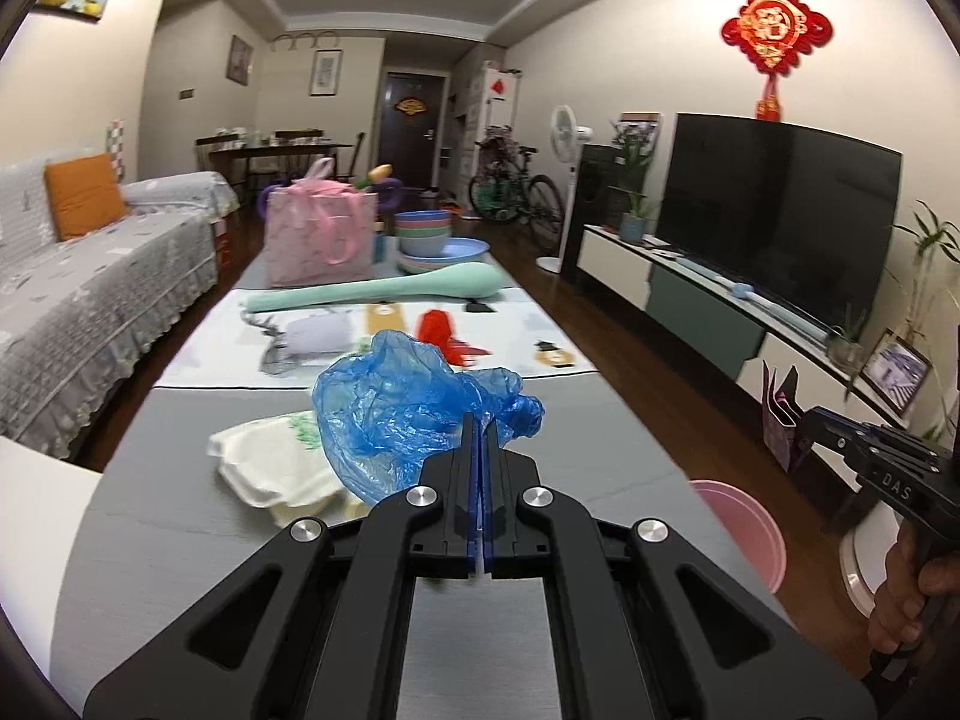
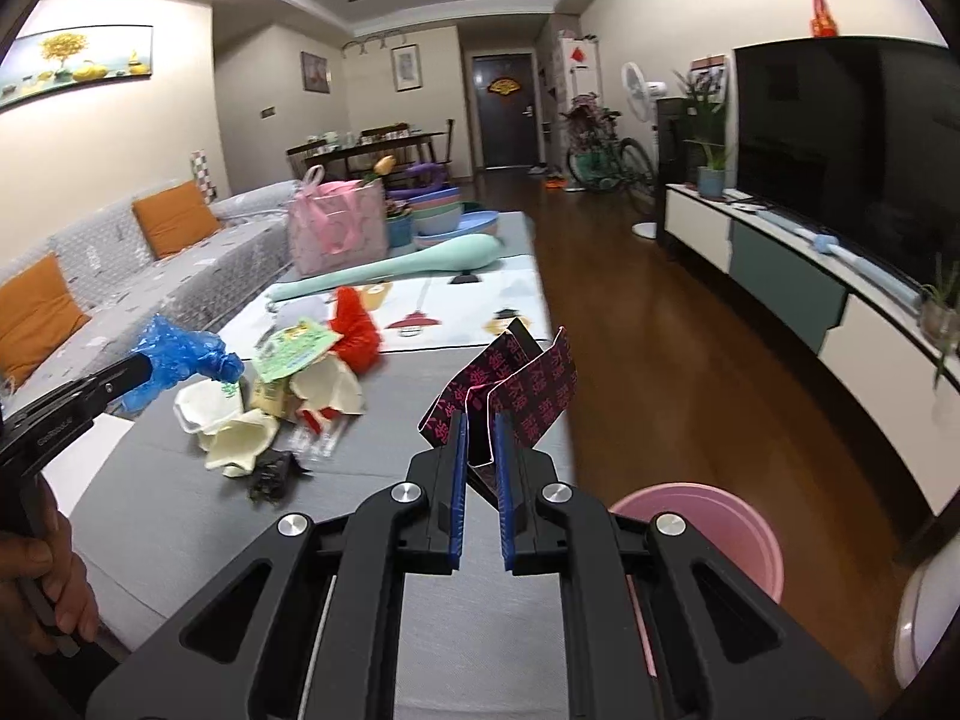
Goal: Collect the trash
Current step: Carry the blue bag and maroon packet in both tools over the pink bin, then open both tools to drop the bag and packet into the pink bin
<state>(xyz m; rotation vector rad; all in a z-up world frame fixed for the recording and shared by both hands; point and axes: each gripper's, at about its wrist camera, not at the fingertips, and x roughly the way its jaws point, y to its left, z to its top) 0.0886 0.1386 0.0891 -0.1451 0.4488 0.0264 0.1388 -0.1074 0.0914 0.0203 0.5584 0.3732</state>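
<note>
My left gripper is shut on a crumpled blue plastic bag, lifted above the grey table; the same bag shows at the left of the right wrist view. My right gripper is shut on a folded dark paper carton with pink print, held above the table's right edge; that carton is also in the left wrist view. A pink bin stands on the floor just right of the table. Torn white paper cups, a green-labelled wrapper and a red bag lie on the table.
Farther along the table lie a patterned cloth, a mint-green long-handled scoop, a pink gift bag and stacked bowls. A grey sofa runs along the left. A TV cabinet lines the right wall across wooden floor.
</note>
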